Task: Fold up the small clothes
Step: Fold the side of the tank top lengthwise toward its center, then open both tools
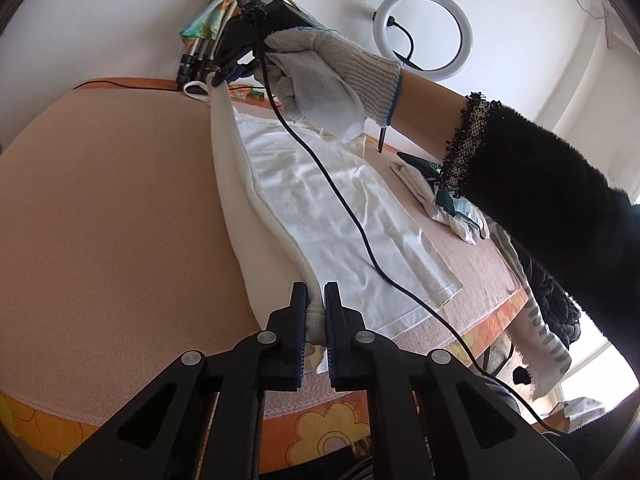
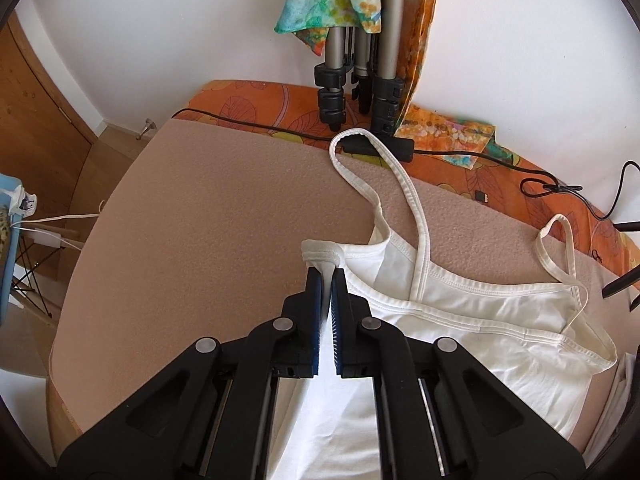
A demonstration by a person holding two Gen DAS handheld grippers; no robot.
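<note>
A white camisole top (image 2: 460,320) with thin straps lies on a beige pad (image 2: 192,216). My right gripper (image 2: 327,280) is shut on its left top corner by the armhole. My left gripper (image 1: 316,296) is shut on the bottom hem corner of the same top (image 1: 340,208), on the same side. That side edge is lifted between the two grippers. In the left wrist view, the gloved hand (image 1: 320,80) holds the right gripper (image 1: 224,76) at the far end of the top.
Tripod legs (image 2: 360,64) with a colourful scarf (image 2: 332,0) stand at the table's far edge. A black cable with an inline box (image 2: 380,146) runs along the orange tablecloth (image 2: 256,100). Other clothes (image 1: 440,196) lie to the right. A ring light (image 1: 424,34) hangs on the wall.
</note>
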